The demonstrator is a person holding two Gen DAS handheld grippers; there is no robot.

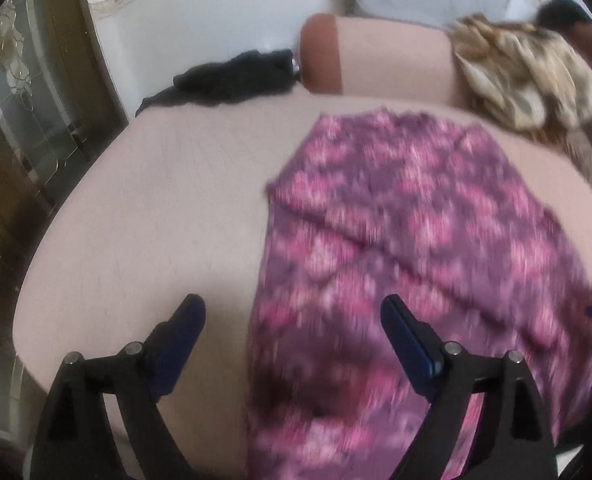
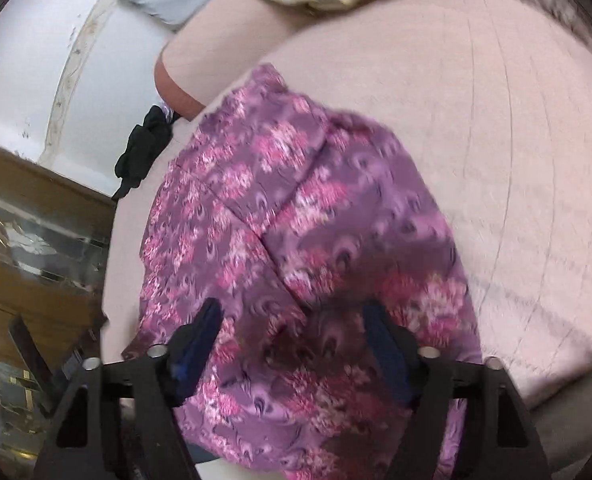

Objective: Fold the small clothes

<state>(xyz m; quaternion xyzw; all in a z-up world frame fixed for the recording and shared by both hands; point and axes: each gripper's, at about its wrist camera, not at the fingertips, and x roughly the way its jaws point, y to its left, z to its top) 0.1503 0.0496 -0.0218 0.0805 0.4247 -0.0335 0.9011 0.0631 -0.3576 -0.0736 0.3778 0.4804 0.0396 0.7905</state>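
Note:
A purple garment (image 1: pixel 407 248) with a pink flower print lies spread on a pale pink cushion (image 1: pixel 156 208), folded over on itself with a crease running across it. My left gripper (image 1: pixel 292 312) hovers above its near left edge, jaws wide apart and empty. The same garment (image 2: pixel 288 216) fills the middle of the right wrist view. My right gripper (image 2: pixel 292 316) hangs over its near part, jaws apart, with nothing pinched between the fingers. Both views are blurred.
A black piece of clothing (image 1: pixel 232 76) lies at the cushion's far left edge. A pink bolster (image 1: pixel 375 56) with a brown end sits behind, and a beige patterned cloth (image 1: pixel 523 76) at the far right. A wooden cabinet with glass (image 1: pixel 28 92) stands left.

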